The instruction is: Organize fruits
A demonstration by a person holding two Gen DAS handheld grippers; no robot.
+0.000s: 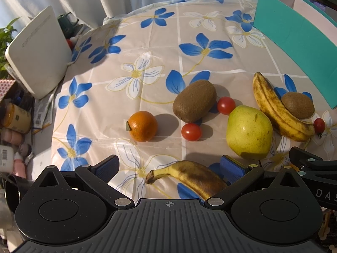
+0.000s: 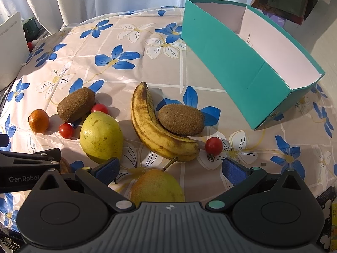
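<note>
From the left wrist, the left tongs (image 1: 169, 169) stood spread wide over a banana (image 1: 189, 177) lying between their blue pads, not pinched. I took the big pear (image 1: 248, 131) as my mark: a kiwi (image 1: 193, 101) and two tomatoes (image 1: 226, 105) sat just to its left, an orange (image 1: 142, 126) farther left, a second banana (image 1: 278, 111) just to its right. The teal box (image 1: 294, 40) stood well beyond, by the tabletop (image 1: 147, 31) edge.

From the right wrist, the right tongs (image 2: 170, 169) were spread too, gripping nothing, with a smaller pear (image 2: 157, 186) low between them, right of the big pear (image 2: 101, 136). The box (image 2: 242, 63) looked empty, so no fruit seemed sorted yet.

I judged the trouble to be crowding: the two tools hung close together, and closing on the soft, spotted banana could bruise it, or a nudge could send a tomato rolling off the cloth.
</note>
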